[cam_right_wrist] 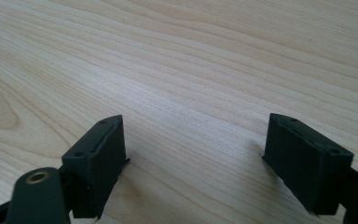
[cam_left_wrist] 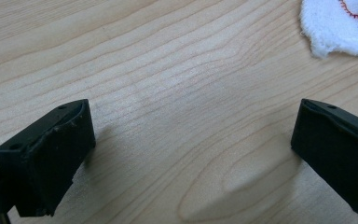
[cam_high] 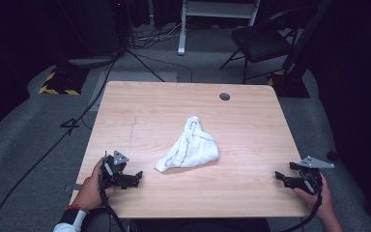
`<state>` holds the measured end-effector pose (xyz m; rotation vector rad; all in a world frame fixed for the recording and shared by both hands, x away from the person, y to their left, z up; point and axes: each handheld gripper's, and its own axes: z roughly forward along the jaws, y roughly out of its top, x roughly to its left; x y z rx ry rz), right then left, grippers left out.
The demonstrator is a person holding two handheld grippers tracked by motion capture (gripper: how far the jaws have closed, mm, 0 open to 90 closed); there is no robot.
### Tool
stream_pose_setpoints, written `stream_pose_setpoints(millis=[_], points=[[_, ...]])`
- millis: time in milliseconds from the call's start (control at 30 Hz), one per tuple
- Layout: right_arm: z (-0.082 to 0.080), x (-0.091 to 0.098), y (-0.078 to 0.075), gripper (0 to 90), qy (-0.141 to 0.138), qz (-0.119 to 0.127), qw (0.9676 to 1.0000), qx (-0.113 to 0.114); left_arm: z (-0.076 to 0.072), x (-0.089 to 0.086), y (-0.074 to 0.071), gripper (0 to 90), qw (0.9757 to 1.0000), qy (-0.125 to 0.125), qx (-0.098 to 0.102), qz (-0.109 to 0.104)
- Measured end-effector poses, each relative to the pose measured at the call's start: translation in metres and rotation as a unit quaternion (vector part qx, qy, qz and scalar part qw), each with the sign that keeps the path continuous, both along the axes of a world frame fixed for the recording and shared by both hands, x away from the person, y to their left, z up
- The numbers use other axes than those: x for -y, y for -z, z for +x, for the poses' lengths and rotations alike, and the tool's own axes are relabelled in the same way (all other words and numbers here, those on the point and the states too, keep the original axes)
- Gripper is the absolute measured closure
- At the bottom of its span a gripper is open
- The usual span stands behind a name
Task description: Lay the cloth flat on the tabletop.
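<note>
The white cloth [cam_high: 188,147] lies crumpled in the middle of the wooden counter [cam_high: 251,116], with a thin coloured stitch line along its hem. It sits ahead and to the right of the left gripper [cam_high: 136,178]; in the left gripper view one corner of the cloth [cam_left_wrist: 340,25] shows beyond the right finger, not touching it. The left fingers [cam_left_wrist: 46,158] are spread wide with only bare wood between them. The right gripper [cam_high: 280,178] rests near the counter's front right corner, well apart from the cloth, its fingers [cam_right_wrist: 95,163] also wide and holding nothing. A small round hole [cam_high: 224,96] lies near the far edge. Nothing stands between either gripper and the cloth. A chair [cam_high: 261,41] stands on the floor behind the counter.
</note>
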<state>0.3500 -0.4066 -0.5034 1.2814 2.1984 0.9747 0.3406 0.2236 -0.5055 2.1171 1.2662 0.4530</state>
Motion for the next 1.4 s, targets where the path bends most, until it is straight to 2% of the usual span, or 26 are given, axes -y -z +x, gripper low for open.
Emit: stream_pose_setpoints(millis=[233,333,400,467,500,533,600,667,733,800,867,967,1033,1133,1167,1233,1267,1300,1333,1367,1400], points=[[0.0,0.0,0.0,20.5,0.0,0.0,1.0,0.0,0.006,0.0,0.0,0.0,0.9995,0.032,-0.001,0.002],[0.002,-0.001,-0.001,21.0,-0.007,-0.003,1.0,-0.001,0.009,0.003,0.0,0.0,0.9993,0.036,-0.001,0.0],[0.004,-0.002,-0.001,24.6,-0.021,-0.003,0.9998,-0.002,0.009,0.004,0.0,0.0,0.9992,0.04,-0.001,0.001],[0.005,-0.002,-0.002,25.3,-0.032,-0.005,0.9995,-0.003,0.007,0.004,-0.001,0.2,0.9978,0.065,0.004,0.008],[0.005,-0.002,-0.002,25.3,-0.032,-0.005,0.9995,-0.003,0.007,0.004,-0.001,0.3,0.9978,0.065,0.004,0.008],[0.01,-0.003,-0.006,22.9,-0.036,-0.018,0.9989,-0.023,0.006,0.006,0.0,0.3,0.9955,0.095,0.002,0.003],[0.014,-0.007,-0.009,22.2,-0.03,-0.04,0.9983,-0.029,0.007,0.005,0.0,0.3,0.9931,0.117,0.003,0.005],[0.016,-0.012,-0.011,24.5,-0.044,-0.046,0.9977,-0.021,0.008,0.004,-0.001,0.2,0.9921,0.125,0.001,0.006],[0.018,-0.017,-0.014,25.6,-0.053,-0.038,0.9978,-0.009,0.009,0.007,-0.002,0.3,0.9921,0.125,-0.009,0.009],[0.021,-0.024,-0.02,28.8,-0.064,-0.037,0.9972,0.005,0.011,0.014,-0.003,1.2,0.9907,0.135,-0.01,0.013],[0.025,-0.033,-0.026,30.8,-0.079,-0.037,0.9961,0.012,0.012,0.021,-0.005,5.2,0.9883,0.152,-0.008,0.012],[0.033,-0.05,-0.035,36.0,-0.101,-0.038,0.9939,0.022,0.015,0.032,-0.008,17.0,0.9861,0.166,-0.004,0.009],[0.041,-0.065,-0.042,39.0,-0.112,-0.036,0.9927,0.028,0.018,0.039,-0.01,19.7,0.9839,0.178,0.0,0.012],[0.051,-0.092,-0.055,43.4,-0.136,-0.019,0.9894,0.045,0.02,0.042,-0.016,31.2,0.983,0.183,0.02,0.001],[0.054,-0.103,-0.058,44.5,-0.146,-0.02,0.9876,0.052,0.021,0.042,-0.019,32.8,0.9837,0.178,0.025,-0.006],[0.059,-0.126,-0.063,46.0,-0.169,-0.017,0.9838,0.059,0.025,0.042,-0.022,40.1,0.9833,0.179,0.026,-0.022],[0.062,-0.137,-0.064,47.1,-0.18,-0.019,0.9815,0.063,0.026,0.042,-0.024,43.0,0.9833,0.178,0.029,-0.024],[0.062,-0.137,-0.064,47.1,-0.18,-0.019,0.9815,0.063,0.026,0.042,-0.024,44.1,0.9833,0.178,0.029,-0.024],[0.067,-0.163,-0.064,47.2,-0.2,-0.019,0.9775,0.065,0.029,0.045,-0.025,46.2,0.9821,0.182,0.03,-0.037],[0.068,-0.171,-0.062,47.6,-0.208,-0.02,0.9756,0.067,0.03,0.046,-0.025,47.1,0.9814,0.185,0.027,-0.042],[0.068,-0.171,-0.062,47.6,-0.208,-0.02,0.9756,0.067,0.03,0.046,-0.025,47.6,0.9814,0.185,0.027,-0.042]])
